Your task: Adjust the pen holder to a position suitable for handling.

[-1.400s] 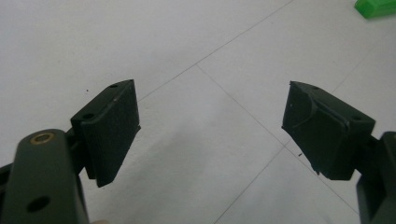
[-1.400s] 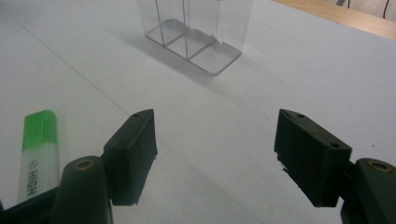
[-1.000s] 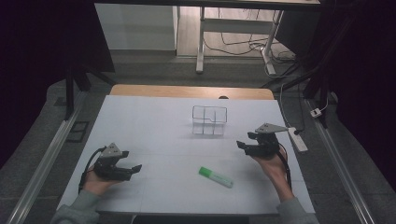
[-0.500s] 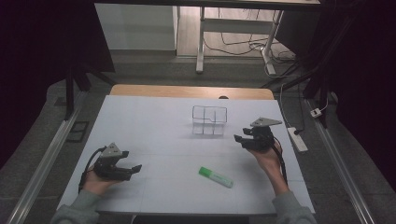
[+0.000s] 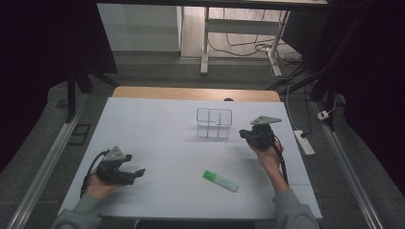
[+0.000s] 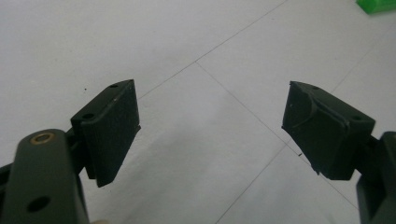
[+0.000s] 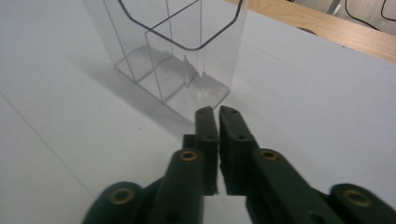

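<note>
A clear plastic compartment box [image 5: 214,123] stands upright at the back middle of the white table [image 5: 153,129]. My right gripper [image 5: 244,135] sits just right of it, pointing at its near corner. Its jaws have just been closing and are shut with nothing between them [image 7: 217,112], a little short of the box [image 7: 177,51]. A green highlighter [image 5: 220,181] lies flat near the front middle. My left gripper [image 5: 138,172] rests at the front left, open and empty [image 6: 212,135], with the highlighter's green end [image 6: 377,4] far off at its upper right.
A strip of wood [image 5: 196,93] runs along the table's back edge. A white power strip [image 5: 304,142] lies on the floor by the right edge. Metal rails flank both sides. Desk legs and cables stand beyond the table.
My right gripper has moved left toward the clear box and its jaws have closed. The left gripper and the highlighter have stayed put.
</note>
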Demonstrator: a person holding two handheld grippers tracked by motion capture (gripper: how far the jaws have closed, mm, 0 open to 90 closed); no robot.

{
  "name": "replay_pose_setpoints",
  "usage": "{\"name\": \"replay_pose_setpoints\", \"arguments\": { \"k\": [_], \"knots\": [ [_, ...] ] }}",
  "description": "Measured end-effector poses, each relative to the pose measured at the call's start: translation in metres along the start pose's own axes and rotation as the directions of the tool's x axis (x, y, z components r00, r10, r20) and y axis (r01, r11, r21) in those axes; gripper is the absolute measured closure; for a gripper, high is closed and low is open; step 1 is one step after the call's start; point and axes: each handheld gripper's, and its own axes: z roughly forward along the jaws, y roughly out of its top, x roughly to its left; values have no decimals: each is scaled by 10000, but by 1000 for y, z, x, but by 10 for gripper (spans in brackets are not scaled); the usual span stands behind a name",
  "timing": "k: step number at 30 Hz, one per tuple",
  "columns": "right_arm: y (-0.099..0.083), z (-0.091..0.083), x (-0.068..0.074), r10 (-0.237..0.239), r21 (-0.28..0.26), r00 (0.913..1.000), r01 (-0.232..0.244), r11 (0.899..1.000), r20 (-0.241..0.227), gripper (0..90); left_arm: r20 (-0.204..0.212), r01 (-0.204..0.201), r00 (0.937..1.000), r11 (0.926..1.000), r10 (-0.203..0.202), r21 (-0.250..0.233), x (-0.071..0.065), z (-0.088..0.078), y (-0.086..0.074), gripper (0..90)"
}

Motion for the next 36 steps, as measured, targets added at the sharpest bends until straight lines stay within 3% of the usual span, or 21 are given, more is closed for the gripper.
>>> {"name": "replay_pose_setpoints", "arguments": {
  "k": [18, 36],
  "knots": [
    [12, 48, -17, 452, 270, 9990, -450, 9986, -74, 891, -31, -105, 9999, 9999, 105, 114, 0, 2, 0, 186],
    [19, 65, -17, 444, 330, 9988, -437, 9985, -185, 891, -104, -118, 9999, 9998, 119, 136, -3, 0, -2, 186]
  ]
}}
